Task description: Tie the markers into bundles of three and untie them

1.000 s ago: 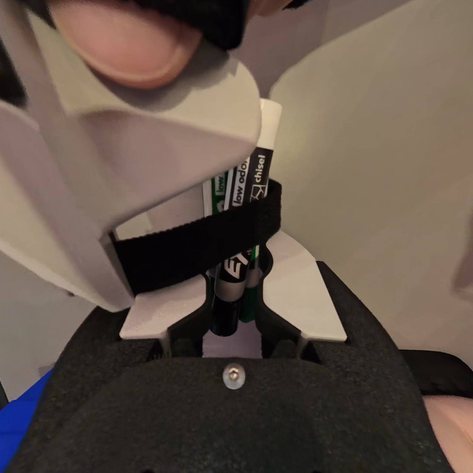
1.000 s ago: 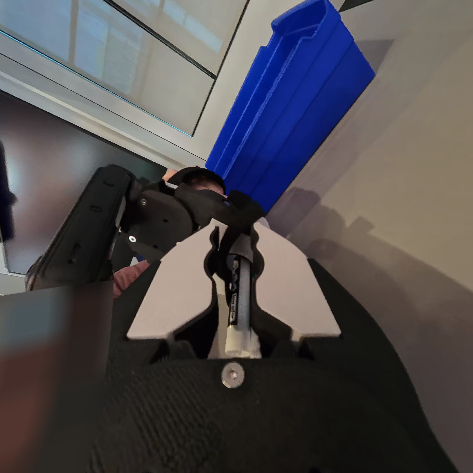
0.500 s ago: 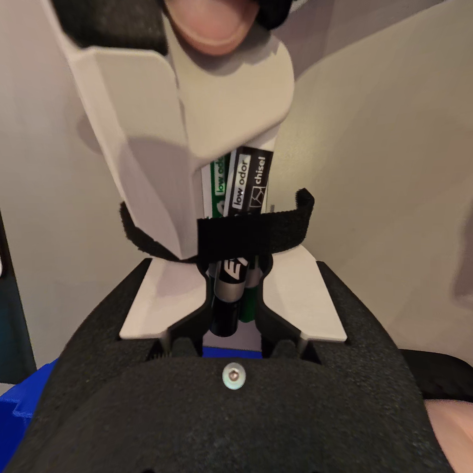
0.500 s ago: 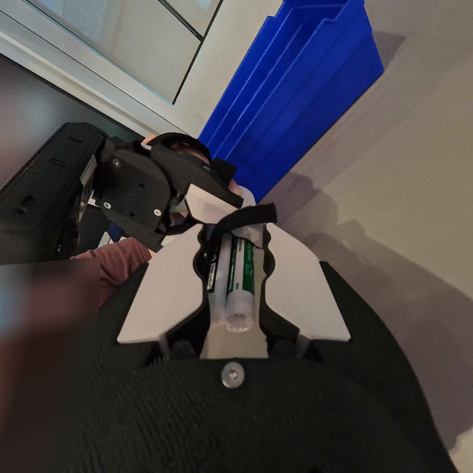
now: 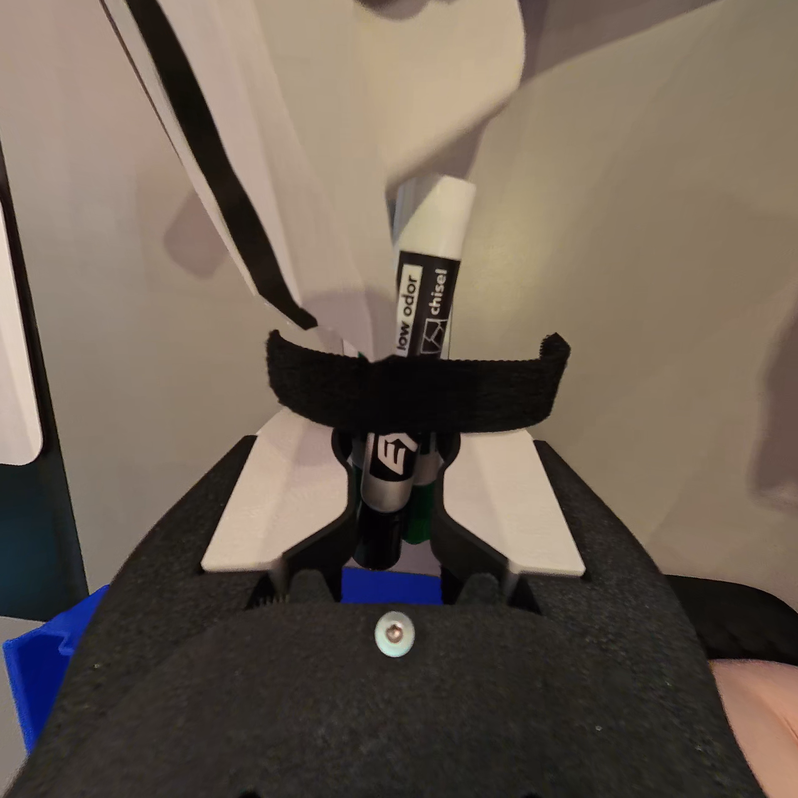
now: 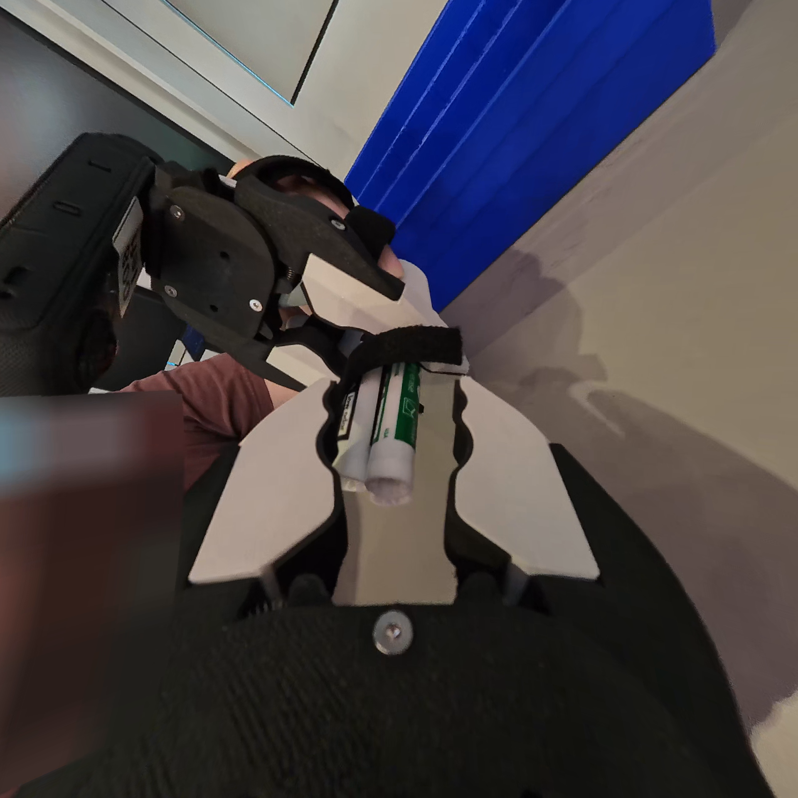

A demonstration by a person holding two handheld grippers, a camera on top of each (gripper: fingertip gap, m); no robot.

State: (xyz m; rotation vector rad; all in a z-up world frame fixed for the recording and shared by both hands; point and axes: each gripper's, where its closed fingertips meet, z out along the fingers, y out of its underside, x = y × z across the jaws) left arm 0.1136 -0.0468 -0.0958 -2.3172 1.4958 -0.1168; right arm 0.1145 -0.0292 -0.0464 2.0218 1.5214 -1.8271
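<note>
Wrapping | left gripper point(image 5: 395, 440) clamps markers point(image 5: 391, 470) steady for black strap point(image 5: 414, 384) | right gripper point(image 6: 395, 388) jaws parted, gripping nothing, marker ends between | bundle looks tied

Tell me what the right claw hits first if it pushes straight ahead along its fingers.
Probably the black strap looped round the markers, just past the tips of the open right claw, which straddles the marker ends. The left claw sits right behind it; depth is unclear.

A smooth beige tabletop point(image 6: 647, 302) carries a blue plastic bin point(image 6: 518, 142); behind it stands a pale-framed glass panel point(image 6: 242, 39).
</note>
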